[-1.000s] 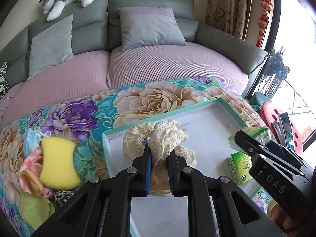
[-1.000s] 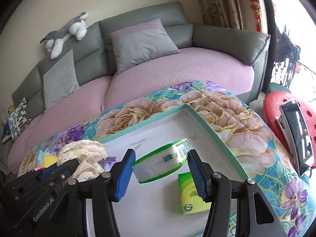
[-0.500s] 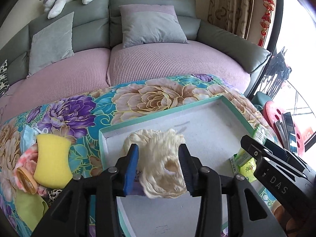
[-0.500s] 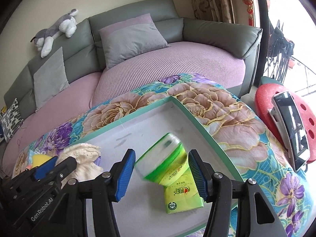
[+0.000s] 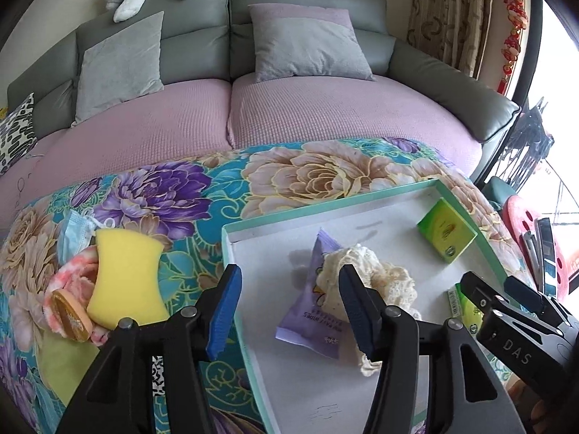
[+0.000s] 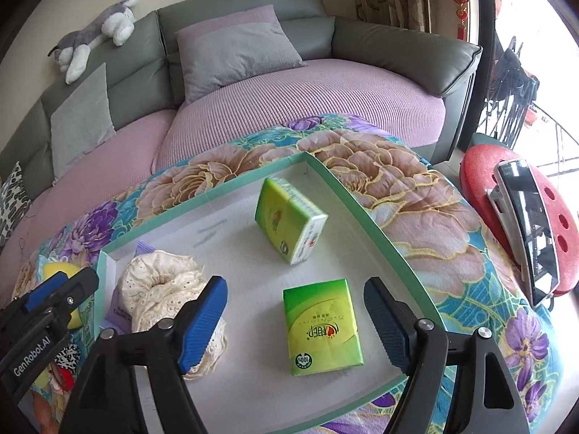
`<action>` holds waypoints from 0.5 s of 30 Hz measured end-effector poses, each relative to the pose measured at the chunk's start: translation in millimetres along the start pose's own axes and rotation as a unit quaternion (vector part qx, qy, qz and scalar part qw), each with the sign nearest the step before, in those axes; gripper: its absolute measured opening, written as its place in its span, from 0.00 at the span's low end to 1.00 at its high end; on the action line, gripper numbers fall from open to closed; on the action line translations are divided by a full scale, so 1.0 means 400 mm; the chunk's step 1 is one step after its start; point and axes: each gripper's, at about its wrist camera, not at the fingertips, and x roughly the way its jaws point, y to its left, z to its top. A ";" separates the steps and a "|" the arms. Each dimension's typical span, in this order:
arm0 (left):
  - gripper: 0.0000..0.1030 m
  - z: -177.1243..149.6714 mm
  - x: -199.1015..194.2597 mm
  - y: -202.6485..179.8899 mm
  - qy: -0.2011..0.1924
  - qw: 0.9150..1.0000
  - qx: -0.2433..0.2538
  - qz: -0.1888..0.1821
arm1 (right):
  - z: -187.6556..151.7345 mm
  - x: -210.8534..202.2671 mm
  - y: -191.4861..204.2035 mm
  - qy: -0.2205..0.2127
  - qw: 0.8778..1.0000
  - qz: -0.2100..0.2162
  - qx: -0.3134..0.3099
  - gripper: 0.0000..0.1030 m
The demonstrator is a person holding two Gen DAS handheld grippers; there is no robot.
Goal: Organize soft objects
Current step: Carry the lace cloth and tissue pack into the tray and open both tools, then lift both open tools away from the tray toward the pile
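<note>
Two grippers opening: lace bundle [image 5: 365, 275] below left gripper [image 5: 289, 307], unheld.

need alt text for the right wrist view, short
The right tool, its jaws opening and holding nothing, hovers over a green-rimmed tray on a floral cloth. In the tray lie two green tissue packs and a cream lace bundle. A sofa sits behind.

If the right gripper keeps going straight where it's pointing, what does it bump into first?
Most likely the flat green tissue pack lying in the tray, right ahead of the right gripper, whose jaws are opening with nothing between them. Depth is uncertain.
</note>
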 end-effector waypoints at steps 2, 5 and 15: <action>0.56 -0.003 0.006 0.008 0.004 1.000 -0.003 0.006 | -0.003 0.003 0.000 0.005 1.000 -0.003 -0.002 0.88; 0.60 -0.006 0.015 0.017 0.008 1.000 -0.008 0.016 | -0.005 0.005 0.000 0.008 1.000 -0.008 -0.005 0.88; 0.94 -0.016 0.025 0.071 0.001 0.997 -0.041 0.059 | -0.007 0.004 -0.003 0.013 1.000 -0.024 -0.009 1.00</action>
